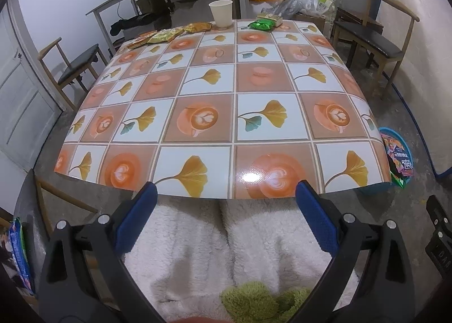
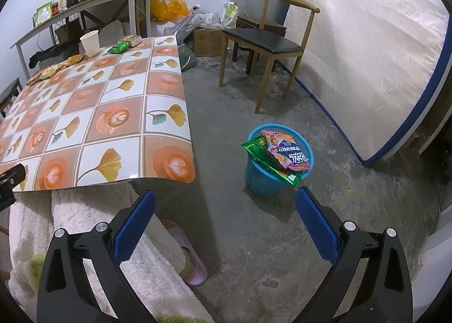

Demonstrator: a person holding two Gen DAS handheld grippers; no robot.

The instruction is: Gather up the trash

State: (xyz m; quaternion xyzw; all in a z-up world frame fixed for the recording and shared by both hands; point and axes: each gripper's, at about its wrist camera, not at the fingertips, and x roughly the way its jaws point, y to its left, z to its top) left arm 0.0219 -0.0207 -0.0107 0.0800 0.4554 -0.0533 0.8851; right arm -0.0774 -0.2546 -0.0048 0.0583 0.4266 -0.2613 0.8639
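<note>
Facing the far desk (image 1: 226,114) edge, both empty jaws gape; crumpled green foil wrapper (image 1: 260,25) lies well ahead, left gripper (image 1: 226,195) nearer than right gripper (image 2: 226,204).

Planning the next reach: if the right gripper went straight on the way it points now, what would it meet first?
Probably the bare concrete floor. The open right gripper points between the table and the blue basket, which sits slightly right of that line. Depth is unclear.
</note>
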